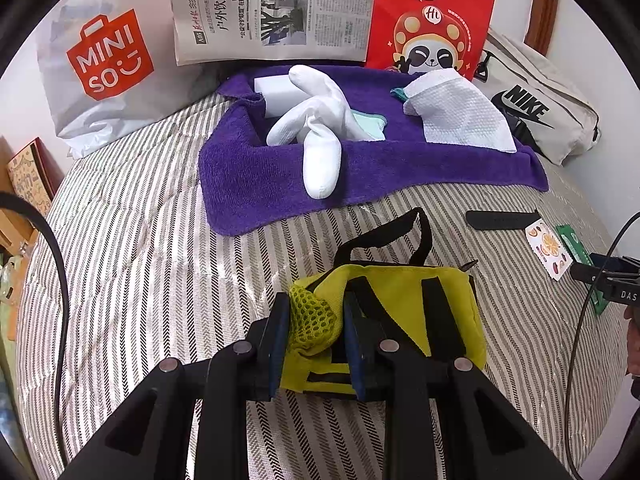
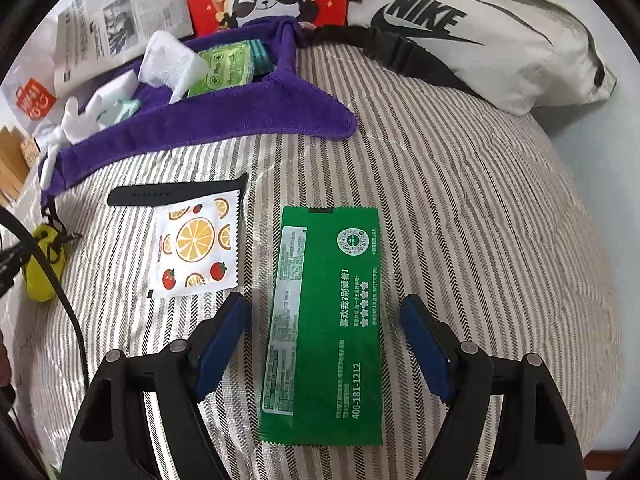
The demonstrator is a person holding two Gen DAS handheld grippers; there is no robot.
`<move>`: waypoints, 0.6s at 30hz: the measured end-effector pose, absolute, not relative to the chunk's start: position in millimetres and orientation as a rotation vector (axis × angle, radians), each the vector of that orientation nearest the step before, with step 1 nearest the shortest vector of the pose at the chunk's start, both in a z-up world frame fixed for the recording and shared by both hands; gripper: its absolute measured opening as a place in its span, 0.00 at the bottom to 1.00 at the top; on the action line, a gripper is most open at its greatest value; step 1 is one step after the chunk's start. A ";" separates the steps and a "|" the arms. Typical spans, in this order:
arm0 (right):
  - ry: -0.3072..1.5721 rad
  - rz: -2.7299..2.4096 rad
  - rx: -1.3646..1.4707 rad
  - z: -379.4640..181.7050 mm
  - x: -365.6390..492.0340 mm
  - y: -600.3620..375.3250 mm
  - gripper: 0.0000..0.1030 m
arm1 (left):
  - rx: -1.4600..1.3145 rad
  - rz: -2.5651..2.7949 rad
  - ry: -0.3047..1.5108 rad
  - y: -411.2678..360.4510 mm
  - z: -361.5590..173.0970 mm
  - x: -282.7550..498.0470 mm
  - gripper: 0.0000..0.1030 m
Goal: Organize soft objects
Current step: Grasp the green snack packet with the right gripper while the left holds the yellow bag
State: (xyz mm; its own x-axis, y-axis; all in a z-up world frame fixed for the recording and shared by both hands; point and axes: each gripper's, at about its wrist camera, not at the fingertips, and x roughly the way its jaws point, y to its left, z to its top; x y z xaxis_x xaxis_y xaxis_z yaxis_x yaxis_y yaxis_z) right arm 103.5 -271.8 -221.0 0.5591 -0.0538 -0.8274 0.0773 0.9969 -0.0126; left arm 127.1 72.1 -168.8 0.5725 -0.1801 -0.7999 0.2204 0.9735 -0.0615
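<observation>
At far left of the left wrist view, a white MINISO bag [image 1: 100, 68] leans at the back of the striped bedcover [image 1: 140, 260], with a newspaper [image 1: 272, 8] propped beside it. A purple towel [image 1: 260, 184] lies across the bedcover and carries a white glove [image 1: 320, 132] at its centre and a white wipe [image 1: 460, 116] further right. Behind the towel stands a red panda-print bag [image 1: 432, 20], and a cream Nike bag [image 1: 536, 108] rests at the right. In the foreground, the left gripper [image 1: 316, 332] is clamped on the near edge of a yellow pouch [image 1: 408, 320]; the blue pads pinch its yellow mesh corner, and the pouch sits on the bedcover with its black straps on top. To the right of the pouch lie a black strap [image 1: 500, 220] and a fruit-print sachet [image 1: 548, 250]. In the right wrist view, the fruit-print sachet [image 2: 196, 248] lies left of a long green sachet [image 2: 328, 320], which is flat on the bedcover. The right gripper [image 2: 324, 336] straddles the green sachet with its jaws wide apart; the blue pads [image 2: 224, 344] stand clear of both long edges and do not touch it.
</observation>
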 end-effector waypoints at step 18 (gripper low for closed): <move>0.933 -0.035 0.197 -214.6 89.6 -304.7 0.17 | 0.032 -0.261 0.943 71.2 -167.6 124.4 0.22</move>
